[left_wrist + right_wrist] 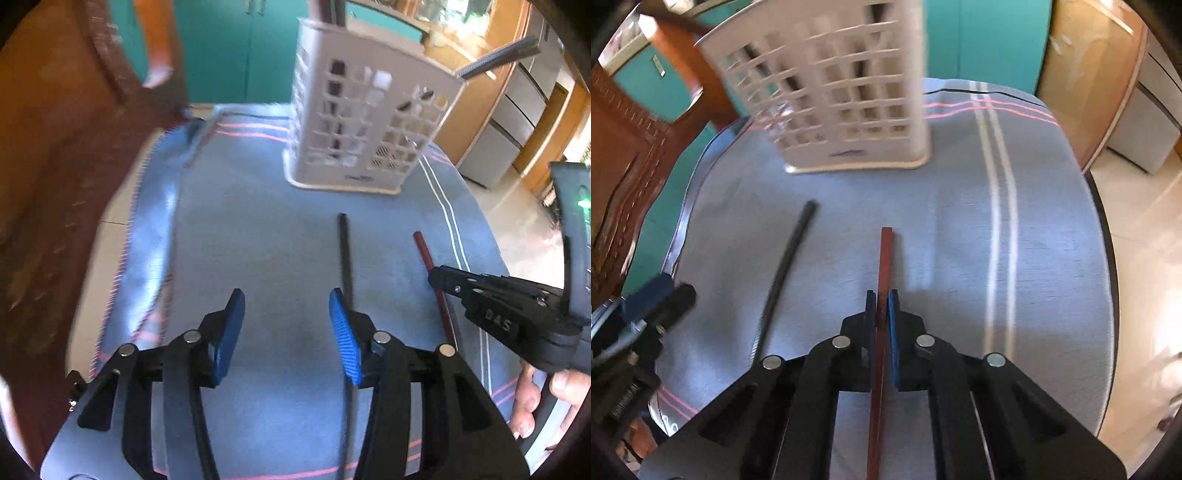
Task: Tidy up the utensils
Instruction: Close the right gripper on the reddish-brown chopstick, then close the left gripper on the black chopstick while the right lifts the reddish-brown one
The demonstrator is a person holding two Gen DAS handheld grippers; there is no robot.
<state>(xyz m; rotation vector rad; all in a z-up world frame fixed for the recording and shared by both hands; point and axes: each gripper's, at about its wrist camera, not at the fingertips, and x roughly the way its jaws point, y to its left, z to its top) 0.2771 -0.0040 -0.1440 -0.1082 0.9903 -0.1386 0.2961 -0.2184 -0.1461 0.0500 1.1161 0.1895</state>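
Far left: carved brown wooden chair back (55,184), beside the round worktop under a blue-grey cloth with pink and white stripes (258,229). Above that cloth, low in the left wrist view: left gripper (288,332), blue pads (345,339) parted to a middling width, nothing between them, only bare cloth in the gap. Just right of its right pad, partly hidden behind it: long black chopstick (344,251), lying flat on the cloth, far end aimed toward the basket. Beyond, toward the worktop's far side: white plastic lattice utensil basket (365,122), upright, with dark sticks standing inside and a dark rod poking out over its right rim. Right of the black chopstick, near it but apart: slim red-brown chopstick (884,258), also flat on the cloth, roughly parallel. Clamped on it partway along: right gripper (882,310), pads pressed against both sides of the stick. At the far right edge, fingers of a hand (524,402) around that gripper's handle.
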